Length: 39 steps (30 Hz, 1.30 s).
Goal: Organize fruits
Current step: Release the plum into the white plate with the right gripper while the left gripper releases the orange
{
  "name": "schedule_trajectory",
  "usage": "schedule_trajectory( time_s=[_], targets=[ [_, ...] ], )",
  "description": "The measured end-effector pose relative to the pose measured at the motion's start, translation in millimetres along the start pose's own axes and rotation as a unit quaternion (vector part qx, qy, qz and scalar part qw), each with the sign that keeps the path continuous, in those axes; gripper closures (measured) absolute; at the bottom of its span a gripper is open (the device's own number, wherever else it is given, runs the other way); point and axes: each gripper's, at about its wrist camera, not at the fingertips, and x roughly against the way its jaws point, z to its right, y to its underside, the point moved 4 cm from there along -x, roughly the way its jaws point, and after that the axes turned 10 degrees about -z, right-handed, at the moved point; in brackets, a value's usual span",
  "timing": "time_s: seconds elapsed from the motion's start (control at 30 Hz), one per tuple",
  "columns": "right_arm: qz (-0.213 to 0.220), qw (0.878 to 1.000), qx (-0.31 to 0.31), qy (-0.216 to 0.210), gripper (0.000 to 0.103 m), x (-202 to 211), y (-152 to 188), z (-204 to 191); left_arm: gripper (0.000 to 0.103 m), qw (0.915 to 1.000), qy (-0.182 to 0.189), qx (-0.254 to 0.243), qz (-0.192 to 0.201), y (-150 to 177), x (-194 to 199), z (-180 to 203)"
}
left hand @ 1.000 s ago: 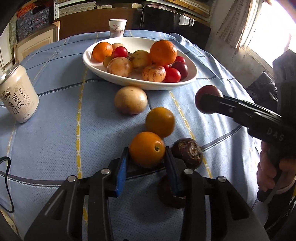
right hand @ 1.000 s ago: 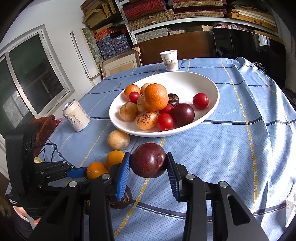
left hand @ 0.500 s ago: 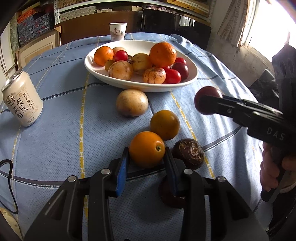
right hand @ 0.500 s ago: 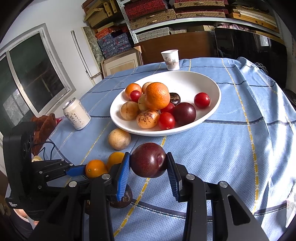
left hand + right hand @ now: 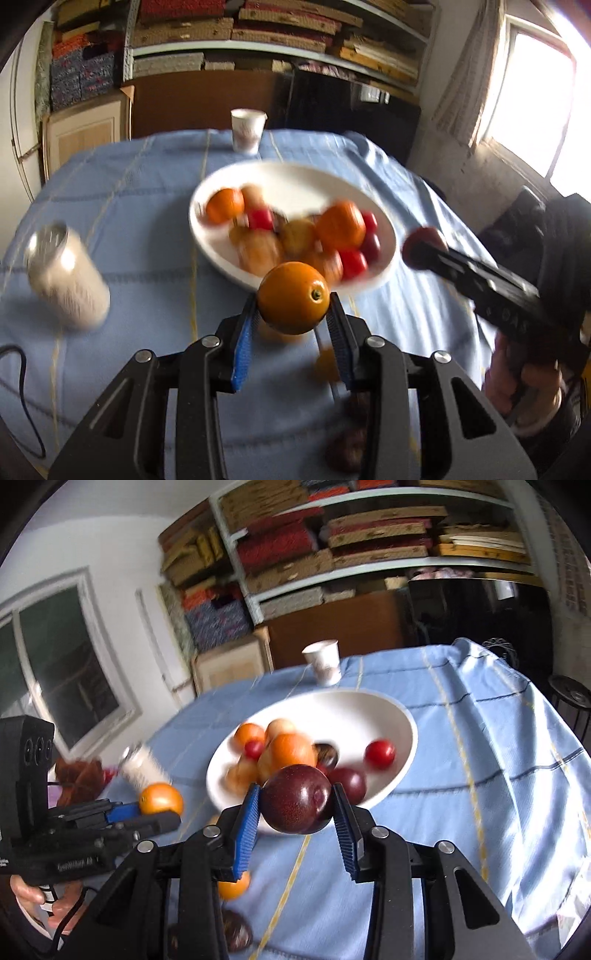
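The left gripper [image 5: 293,325] has its two blue pads squeezed on an orange [image 5: 293,297]. The orange sits up off the table, between the pads, and its little stem dot faces right. The right gripper [image 5: 295,812] has its blue pads squeezed on a dark red plum [image 5: 297,799], also up in the air. In the left wrist view the right gripper comes in from the right side with the plum at its tip, and a hand [image 5: 524,384] holds its handle.

Under the grippers, some fruit lies on the blue cloth [image 5: 480,775] (all of it blurry): a small orange one [image 5: 233,886] and a dark brown one [image 5: 238,930].

A bit farther on is a big white bowl [image 5: 306,184]. It holds oranges, red round fruits, brownish yellow fruits and another dark plum [image 5: 349,784]. Both held fruits are just in front of the bowl's near rim.

To the left of the bowl stands a pale drink can [image 5: 68,278]. Past the bowl, near the far edge of the table, stands a white paper cup [image 5: 247,129].

Behind the table there are shelves [image 5: 369,535] packed with flat boxes. There is a bright window [image 5: 539,96] on the right and a darker window [image 5: 55,672] on the left.
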Motion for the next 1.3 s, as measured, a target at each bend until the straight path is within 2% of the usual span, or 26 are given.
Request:
schedule_trajectory(
  time_s=[0.1, 0.23, 0.3, 0.33, 0.37, 0.4, 0.47, 0.53, 0.6, 0.67, 0.73, 0.87, 0.9, 1.17, 1.3],
  targets=[
    [0.0, 1.0, -0.012, 0.012, 0.064, -13.8, -13.4, 13.3, 0.067, 0.9999, -0.013, 0.003, 0.009, -33.0, -13.2, -6.2],
    [-0.008, 1.0, -0.011, 0.01, 0.061, -36.2, -25.2, 23.5, 0.066, 0.9998, -0.015, 0.004, -0.009, -66.1, -41.6, -11.2],
    [0.002, 1.0, -0.012, 0.01, 0.036, -34.5, -27.5, 24.1, 0.041, 0.9996, -0.022, 0.012, -0.012, -70.6, -44.5, -13.2],
    [0.01, 1.0, -0.01, 0.011, 0.034, -29.5, -27.8, 22.4, 0.024, 0.9994, -0.03, 0.019, 0.003, -71.9, -38.6, -14.7],
    [0.016, 1.0, 0.0, 0.006, 0.034, -22.2, -27.8, 18.2, 0.016, 0.9987, -0.038, 0.022, 0.024, -71.8, -31.0, -16.3],
    [0.017, 1.0, 0.012, 0.003, 0.034, -15.4, -27.2, 13.1, 0.014, 0.9976, -0.05, 0.019, 0.044, -68.8, -19.4, -16.4],
    [0.014, 0.999, 0.038, -0.014, 0.033, 0.4, -21.2, 0.7, 0.007, 0.9963, -0.06, 0.017, 0.06, -60.6, -2.2, -17.6],
    [-0.005, 0.997, 0.068, -0.04, 0.026, 9.2, -11.7, -13.4, 0.005, 0.9957, -0.055, 0.028, 0.069, -46.1, 14.0, -20.4],
    [-0.038, 0.991, 0.115, -0.063, 0.025, 13.8, 4.1, -30.6, 0.005, 0.9955, -0.046, 0.037, 0.075, -28.4, 25.7, -23.5],
    [-0.068, 0.984, 0.155, -0.055, 0.025, 15.0, 23.9, -42.5, 0.005, 0.9951, -0.039, 0.045, 0.079, -4.8, 33.3, -28.2],
    [-0.098, 0.979, 0.169, -0.052, 0.026, 9.8, 41.0, -48.6, 0.005, 0.994, -0.048, 0.061, 0.077, 15.6, 31.5, -34.9],
    [-0.152, 0.971, 0.173, -0.057, 0.044, -2.2, 63.0, -54.8, 0.005, 0.9928, -0.062, 0.088, 0.053, 37.7, 26.7, -46.3],
    [-0.158, 0.97, 0.177, -0.057, 0.048, -3.2, 66.7, -56.8, 0.005, 0.9925, -0.063, 0.09, 0.054, 40.4, 27.7, -46.8],
    [-0.183, 0.961, 0.199, -0.05, 0.059, -7.8, 77.3, -60.6, 0.005, 0.9915, -0.08, 0.08, 0.065, 46.0, 34.3, -42.7],
    [-0.159, 0.97, 0.174, -0.067, 0.06, 7.4, 67.8, -52.9, 0.005, 0.9922, -0.078, 0.074, 0.064, 47.5, 35.0, -39.2]
  ],
)
